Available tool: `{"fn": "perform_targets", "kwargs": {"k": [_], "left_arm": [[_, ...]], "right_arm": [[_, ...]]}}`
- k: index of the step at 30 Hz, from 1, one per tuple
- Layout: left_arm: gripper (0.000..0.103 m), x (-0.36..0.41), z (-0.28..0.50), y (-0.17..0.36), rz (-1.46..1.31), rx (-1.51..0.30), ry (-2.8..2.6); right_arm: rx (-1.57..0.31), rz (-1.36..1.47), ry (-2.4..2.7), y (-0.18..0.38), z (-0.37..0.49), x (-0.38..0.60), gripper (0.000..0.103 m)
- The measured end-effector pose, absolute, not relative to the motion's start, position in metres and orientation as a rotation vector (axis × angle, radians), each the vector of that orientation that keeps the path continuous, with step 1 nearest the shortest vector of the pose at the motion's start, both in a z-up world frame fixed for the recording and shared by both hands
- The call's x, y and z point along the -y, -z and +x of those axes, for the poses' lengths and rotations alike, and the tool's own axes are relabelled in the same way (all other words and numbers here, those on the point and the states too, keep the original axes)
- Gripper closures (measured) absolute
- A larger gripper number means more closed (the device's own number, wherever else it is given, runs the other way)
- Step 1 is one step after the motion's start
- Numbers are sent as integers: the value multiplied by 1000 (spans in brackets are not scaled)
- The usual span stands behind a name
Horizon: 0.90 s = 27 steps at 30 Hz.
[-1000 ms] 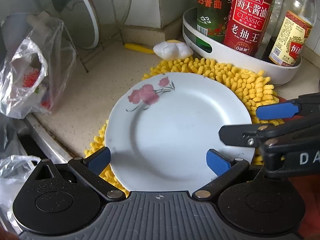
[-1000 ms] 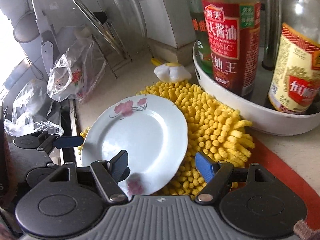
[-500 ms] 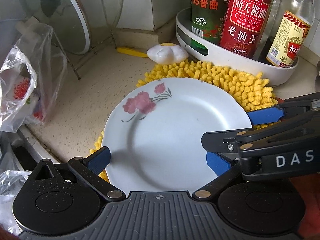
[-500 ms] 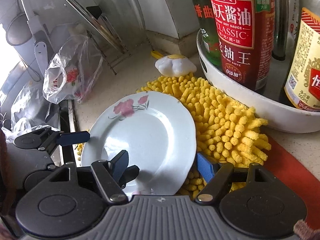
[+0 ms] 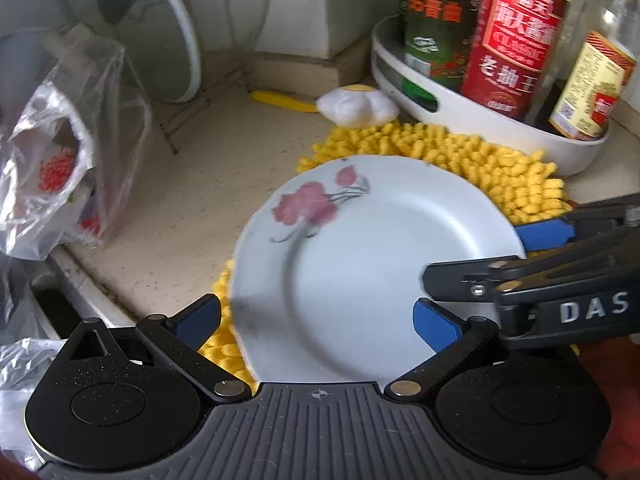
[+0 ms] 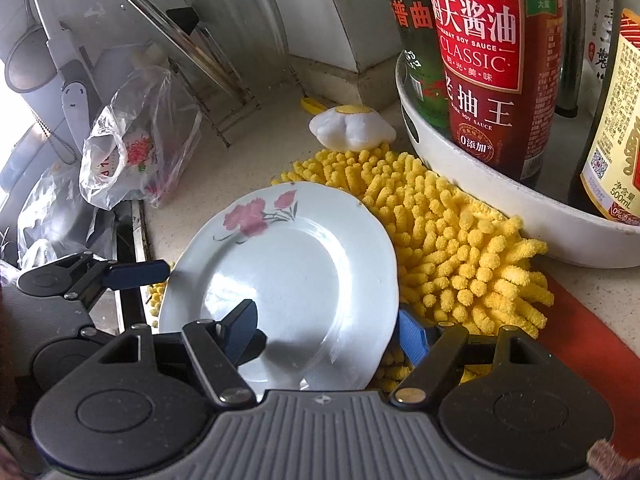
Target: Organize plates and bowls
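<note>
A white plate with a pink flower print (image 5: 360,264) lies on a yellow shaggy mat (image 5: 480,160) on the counter; it also shows in the right wrist view (image 6: 288,264). My left gripper (image 5: 316,322) is open, its blue pads on either side of the plate's near edge. My right gripper (image 6: 324,330) is open and straddles the plate's right rim, one finger over the plate and one beside it on the mat. The plate's right edge looks slightly raised.
A white tray (image 5: 480,120) with sauce bottles (image 5: 516,40) stands behind the mat. A fried-egg plush (image 5: 356,106) lies by it. A glass lid in a wire rack (image 5: 160,32) and plastic bags (image 5: 60,168) are at the left. The counter edge drops at the left.
Both grippers have moved closer in on the plate. The right gripper has slid further along the plate's right rim. The plate sits a little to the right in the left wrist view.
</note>
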<state>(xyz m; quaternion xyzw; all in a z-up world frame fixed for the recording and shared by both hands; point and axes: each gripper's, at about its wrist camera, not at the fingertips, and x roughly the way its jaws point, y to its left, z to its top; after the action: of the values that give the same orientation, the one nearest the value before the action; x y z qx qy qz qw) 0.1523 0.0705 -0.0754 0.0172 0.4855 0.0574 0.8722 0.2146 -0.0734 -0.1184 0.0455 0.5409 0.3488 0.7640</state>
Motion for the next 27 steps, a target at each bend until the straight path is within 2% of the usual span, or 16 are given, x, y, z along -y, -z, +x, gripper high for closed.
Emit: {"fn": "perform_targets", "kwargs": {"k": [8,13,27], "left_arm": [[0,-82,157,81,-55,-1035,-56],[0,-92,161,86,-134,-1028,-8],[0,-87,153,76,-138,-1012,7]], "right_arm": [[-1207,139,-755,121,217,76,35],[-1205,149,-732,121,217,79,47],[-1211,206,-701,109,208,92,50]]}}
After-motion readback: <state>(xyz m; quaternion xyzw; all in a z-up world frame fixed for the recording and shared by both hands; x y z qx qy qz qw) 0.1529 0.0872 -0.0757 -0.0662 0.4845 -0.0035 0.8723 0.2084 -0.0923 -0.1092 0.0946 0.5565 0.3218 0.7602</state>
